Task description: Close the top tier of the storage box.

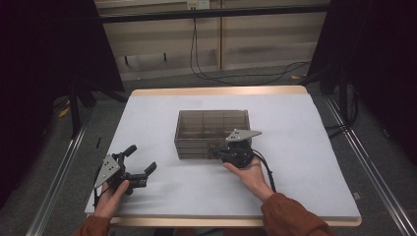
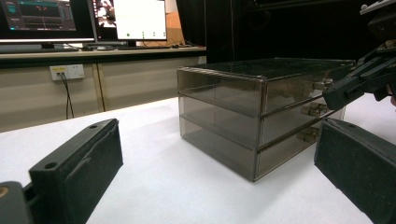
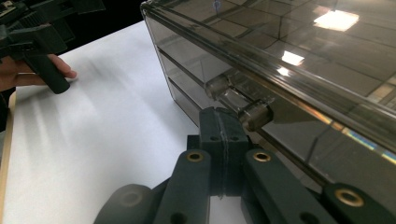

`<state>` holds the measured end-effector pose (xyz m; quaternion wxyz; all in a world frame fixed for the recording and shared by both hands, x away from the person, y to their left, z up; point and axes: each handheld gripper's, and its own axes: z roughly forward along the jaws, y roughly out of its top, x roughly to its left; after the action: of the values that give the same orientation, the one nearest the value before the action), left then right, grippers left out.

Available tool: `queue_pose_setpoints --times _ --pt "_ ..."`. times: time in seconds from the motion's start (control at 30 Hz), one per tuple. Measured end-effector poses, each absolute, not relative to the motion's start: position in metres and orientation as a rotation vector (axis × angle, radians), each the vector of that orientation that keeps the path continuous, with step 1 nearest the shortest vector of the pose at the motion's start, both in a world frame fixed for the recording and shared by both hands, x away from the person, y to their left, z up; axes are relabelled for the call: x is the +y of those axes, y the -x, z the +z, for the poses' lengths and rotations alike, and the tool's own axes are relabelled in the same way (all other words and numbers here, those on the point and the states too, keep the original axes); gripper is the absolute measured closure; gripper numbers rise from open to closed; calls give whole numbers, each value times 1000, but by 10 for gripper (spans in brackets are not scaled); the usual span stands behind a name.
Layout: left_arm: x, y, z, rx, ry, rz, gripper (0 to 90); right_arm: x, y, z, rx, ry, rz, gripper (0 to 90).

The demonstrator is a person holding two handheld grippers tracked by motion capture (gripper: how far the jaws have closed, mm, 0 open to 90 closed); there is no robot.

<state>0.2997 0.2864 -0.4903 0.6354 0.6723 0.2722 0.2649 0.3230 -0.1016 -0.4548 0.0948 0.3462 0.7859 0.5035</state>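
1. Nearest the camera in the high view, at about 7 o'clock on the table point(image 1: 305, 162), the left gripper point(image 1: 141, 160) sits in the person's left hand point(image 1: 112, 197). Its jaws are spread wide with nothing between them, pointing toward 2 o'clock.
2. In the left gripper view those two black jaws frame the drawer box point(image 2: 252, 116) from the side, with bare white table between them and it, so nothing blocks that line.
3. A bit further in, around 5 o'clock of the table's middle, the right hand point(image 1: 253, 177) is palm-up under the right gripper point(image 1: 222, 153), forearm in a rust-coloured sleeve point(image 1: 290, 216) coming in from the bottom edge.
4. The right gripper's jaws are pressed fully together, nothing caught between them. In the right gripper view the tips sit just below and beside a clear drawer knob point(image 3: 245, 105); I can't tell if they touch it.
5. The smoky see-through drawer box point(image 1: 211, 132) stands dead centre on the table, three drawers stacked, all pushed in.
6. Far off at 12 o'clock: cables point(image 1: 196, 54) hanging down a pale wall, and black curtains on both sides.
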Motion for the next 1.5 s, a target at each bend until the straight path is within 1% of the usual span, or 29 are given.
queue_pose_setpoints --times 0.47,0.57,0.6,0.73,0.8,0.87,0.9,0.93,1.0,1.03,1.1,1.23,1.27,1.3,1.37,1.5 --pt "286 -300 -490 622 -1536 605 10 -102 -323 -457 2311 -1058 1513 900" --pt "286 -300 -490 622 -1537 605 9 -105 -321 -456 2318 -1059 1520 880" --pt "286 -300 -490 623 -1536 605 9 -107 -319 -455 2326 -1055 1519 846" --pt "286 -300 -490 622 -1537 606 9 -112 -315 -454 2335 -1046 1528 807" --pt "286 -300 -490 622 -1537 605 9 -115 -312 -452 2340 -1039 1536 756" --pt "286 -300 -490 623 -1537 605 9 -118 -308 -450 2344 -1036 1542 726" --pt "286 -300 -490 623 -1537 605 9 -118 -308 -450 2344 -1036 1542 726" --pt "286 -300 -490 622 -1537 605 9 -120 -305 -448 2337 -1030 1535 681" --pt "286 -300 -490 622 -1537 605 9 -123 -302 -447 2341 -1025 1536 641" --pt "286 -300 -490 622 -1537 605 9 -124 -300 -446 2337 -1030 1542 592" --pt "286 -300 -490 622 -1537 606 9 -126 -296 -445 2335 -1034 1534 553" --pt "286 -300 -490 622 -1537 606 9 -133 -288 -441 2305 -1022 1506 418" --pt "286 -300 -490 622 -1537 606 9 -133 -288 -441 2305 -1022 1506 418" --pt "286 -300 -490 623 -1536 605 10 -138 -284 -438 2284 -1031 1507 375" --pt "286 -300 -490 622 -1536 606 9 -143 -281 -436 2273 -1033 1505 341" --pt "287 -300 -490 622 -1536 606 9 -156 -274 -436 2253 -1056 1488 302"
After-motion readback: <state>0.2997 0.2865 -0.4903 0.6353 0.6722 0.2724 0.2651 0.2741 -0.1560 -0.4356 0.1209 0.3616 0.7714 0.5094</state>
